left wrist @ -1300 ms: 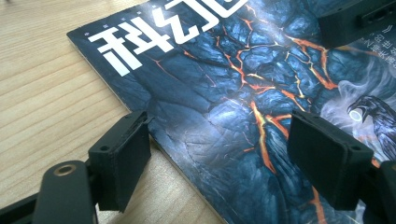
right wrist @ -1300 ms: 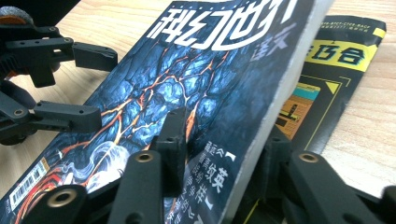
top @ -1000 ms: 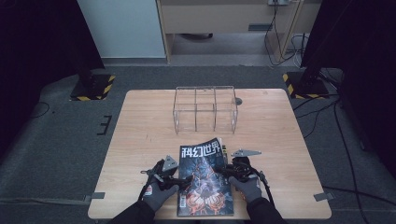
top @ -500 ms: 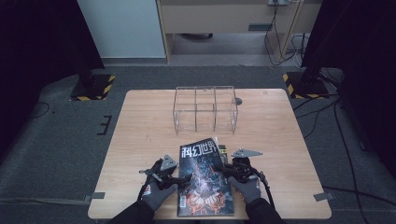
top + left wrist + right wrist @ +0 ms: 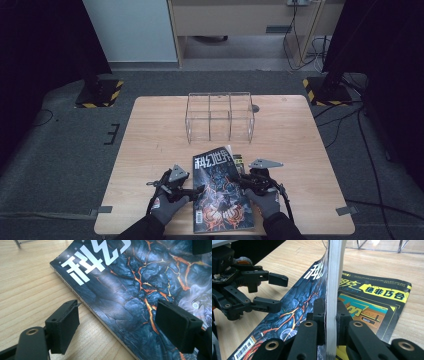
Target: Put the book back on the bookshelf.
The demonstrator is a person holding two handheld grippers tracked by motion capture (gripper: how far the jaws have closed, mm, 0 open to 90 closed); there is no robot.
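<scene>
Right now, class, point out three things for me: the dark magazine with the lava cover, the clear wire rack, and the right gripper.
dark magazine point(image 5: 220, 192), high view, on the middle of its front cover.
clear wire rack point(image 5: 220, 116), high view, on its middle divider.
right gripper point(image 5: 329, 312), right gripper view, between its fingertips, clamped on the magazine's page edge.

Left gripper point(image 5: 199, 190) held low at the near left in a gloved left hand point(image 5: 167, 207), jaws standing wide apart and pointing right. Right gripper point(image 5: 239, 178) gripped by a gloved right hand point(image 5: 266, 201), jaws pointing left, just closed tight, pads pressing from both sides
</scene>
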